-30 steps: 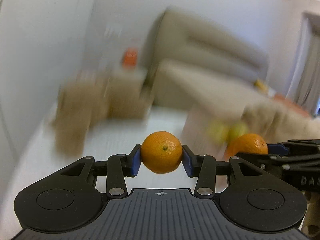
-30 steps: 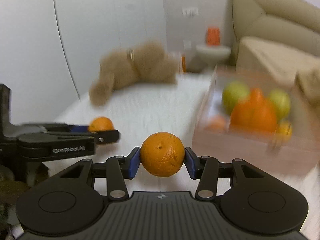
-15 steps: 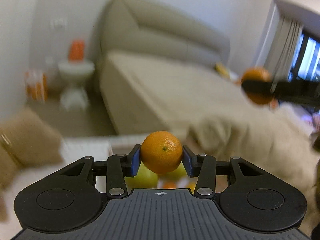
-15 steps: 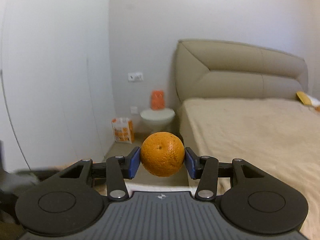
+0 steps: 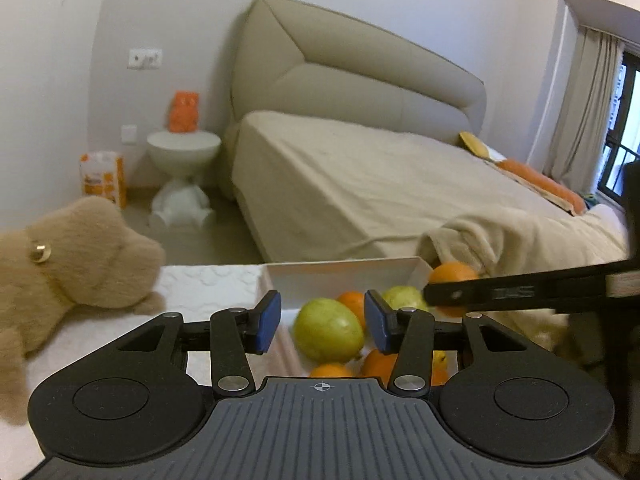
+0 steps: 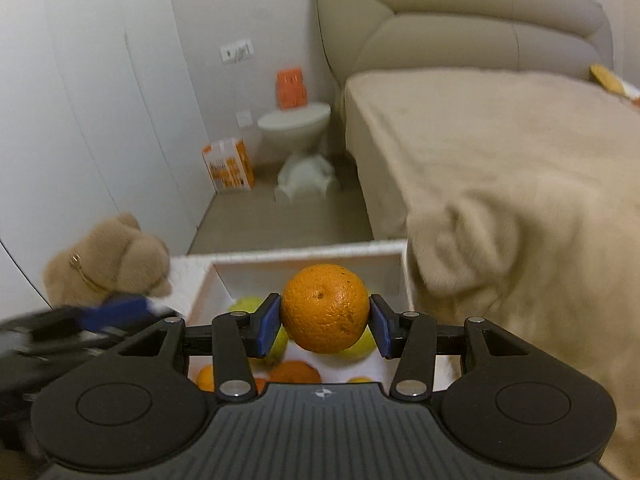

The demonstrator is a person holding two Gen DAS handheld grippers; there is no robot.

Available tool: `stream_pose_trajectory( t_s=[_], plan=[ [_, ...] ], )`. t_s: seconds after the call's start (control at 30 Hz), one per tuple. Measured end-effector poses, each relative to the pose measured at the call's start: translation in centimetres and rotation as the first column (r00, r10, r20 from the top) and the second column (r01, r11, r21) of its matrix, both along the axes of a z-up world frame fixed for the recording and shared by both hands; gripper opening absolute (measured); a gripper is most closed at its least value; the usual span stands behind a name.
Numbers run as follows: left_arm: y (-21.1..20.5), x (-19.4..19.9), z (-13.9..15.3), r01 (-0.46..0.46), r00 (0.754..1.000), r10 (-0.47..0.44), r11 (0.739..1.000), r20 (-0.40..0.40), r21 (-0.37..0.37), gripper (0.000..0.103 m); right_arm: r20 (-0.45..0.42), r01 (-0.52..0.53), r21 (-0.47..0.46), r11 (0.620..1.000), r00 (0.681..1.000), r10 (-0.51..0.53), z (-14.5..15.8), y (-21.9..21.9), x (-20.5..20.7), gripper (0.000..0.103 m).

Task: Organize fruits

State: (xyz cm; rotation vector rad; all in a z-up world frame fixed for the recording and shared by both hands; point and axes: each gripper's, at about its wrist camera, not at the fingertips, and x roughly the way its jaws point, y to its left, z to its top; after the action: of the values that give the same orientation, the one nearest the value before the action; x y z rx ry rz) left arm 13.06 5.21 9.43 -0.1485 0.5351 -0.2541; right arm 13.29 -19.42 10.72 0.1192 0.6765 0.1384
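Most of the fruit already lies in the white rectangular box (image 5: 340,270) below and ahead of my fingers: a yellow-green guava (image 5: 328,330) and several oranges. My left gripper (image 5: 322,322) is opening, with nothing between its blue pads. My right gripper (image 6: 324,322) clamps 1 round orange (image 6: 325,308) over the box, not yet dropped.

Left gripper (image 6: 116,308) a blur at frame edge, fruit in box (image 6: 304,258) partly hidden – plush toy (image 5: 60,264) cut off.
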Motion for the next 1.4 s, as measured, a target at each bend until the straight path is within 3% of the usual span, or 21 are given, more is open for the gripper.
stream_pose_trajectory(
  t_s=[0.13,0.23,0.4,0.53,0.6,0.83,0.93,1.1,1.2,1.4],
  plan=[
    [0.3,-3.6,-0.5,-0.01,1.0,0.01,1.0,0.005,0.009,0.051,-0.059,0.005,0.025,1.0,0.998,-0.004,-2.4,0.9,0.4,0.049],
    [0.2,-6.3,-1.7,-0.037,0.999,0.038,0.998,-0.018,0.041,0.051,-0.031,0.017,0.026,1.0,0.999,-0.017,-2.6,1.1,-0.7,0.062],
    [-0.2,-10.6,-4.3,-0.112,0.99,0.121,0.986,-0.067,0.126,0.051,0.075,0.062,-0.032,0.998,0.995,-0.059,-1.7,1.6,-6.1,0.076],
    [-1.2,-13.2,-5.8,-0.109,0.99,0.119,0.987,-0.078,0.121,0.051,0.15,0.059,-0.123,0.991,0.988,-0.04,-2.4,2.6,-11.7,0.086],
    [-1.9,-14.3,-6.2,-0.107,0.991,0.116,0.986,-0.071,0.128,0.051,0.146,0.05,-0.162,0.986,0.989,-0.026,-3.7,3.1,-14.0,0.087],
    [-4.7,-14.1,-8.8,-0.061,0.988,0.083,0.984,-0.129,0.167,0.051,0.047,-0.008,-0.201,0.98,0.999,0.017,-8.9,3.9,-16.4,0.087],
    [-5.2,-14.2,-9.2,-0.08,0.99,0.099,0.979,-0.1,0.185,0.052,0.008,-0.003,-0.22,0.975,1.0,0.005,-10.6,4.2,-15.9,0.087],
    [-5.4,-13.9,-9.4,-0.104,0.988,0.123,0.977,-0.094,0.186,0.053,-0.003,0.037,-0.165,0.986,0.999,-0.038,-11.1,2.9,-16.0,0.095],
    [-5.8,-13.8,-9.3,-0.107,0.987,0.129,0.971,-0.091,0.214,0.055,-0.01,0.06,-0.178,0.982,0.998,-0.063,-11.2,2.9,-16.0,0.1],
    [-6.0,-13.5,-9.4,-0.113,0.987,0.135,0.969,-0.089,0.22,0.055,-0.007,0.052,-0.16,0.986,0.999,-0.054,-11.5,2.5,-16.0,0.103]
  ],
)
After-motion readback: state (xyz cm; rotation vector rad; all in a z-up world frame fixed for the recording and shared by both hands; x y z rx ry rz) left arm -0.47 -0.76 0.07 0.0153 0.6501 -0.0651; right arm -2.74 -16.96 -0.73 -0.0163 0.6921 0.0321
